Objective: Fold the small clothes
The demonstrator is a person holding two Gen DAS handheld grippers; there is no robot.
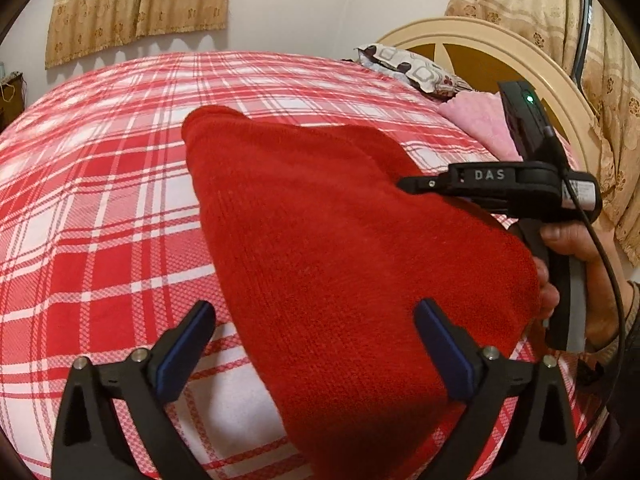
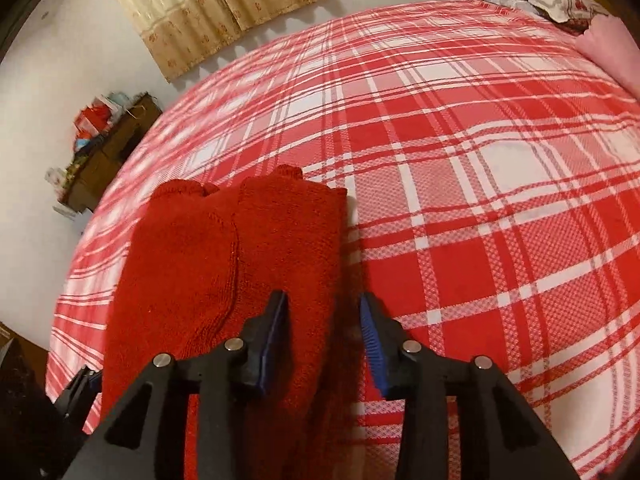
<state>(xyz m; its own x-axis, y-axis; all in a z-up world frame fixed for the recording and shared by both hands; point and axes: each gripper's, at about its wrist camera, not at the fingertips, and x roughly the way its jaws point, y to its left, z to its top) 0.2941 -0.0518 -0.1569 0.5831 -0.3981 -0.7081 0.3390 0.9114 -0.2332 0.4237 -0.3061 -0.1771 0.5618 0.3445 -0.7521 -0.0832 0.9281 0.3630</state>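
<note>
A red knitted garment (image 1: 320, 240) lies folded lengthwise on the red and white plaid bed (image 1: 100, 200). My left gripper (image 1: 316, 320) is open, its blue pads wide apart above the garment's near end. My right gripper (image 2: 324, 312) is open over the garment's right edge (image 2: 312, 240), its left pad over the cloth, its right pad over the bed (image 2: 500, 200). In the left wrist view the right gripper (image 1: 404, 184) reaches in from the right, its tip against the garment's right side. The garment's folded sleeve (image 2: 188, 248) lies on top at left.
A patterned pillow (image 1: 412, 68) and a pink cloth (image 1: 480, 124) lie by the cream headboard (image 1: 532, 60) at the far right. Beige curtains (image 1: 136, 0) hang on the wall. A cluttered wooden cabinet (image 2: 100, 152) stands left of the bed.
</note>
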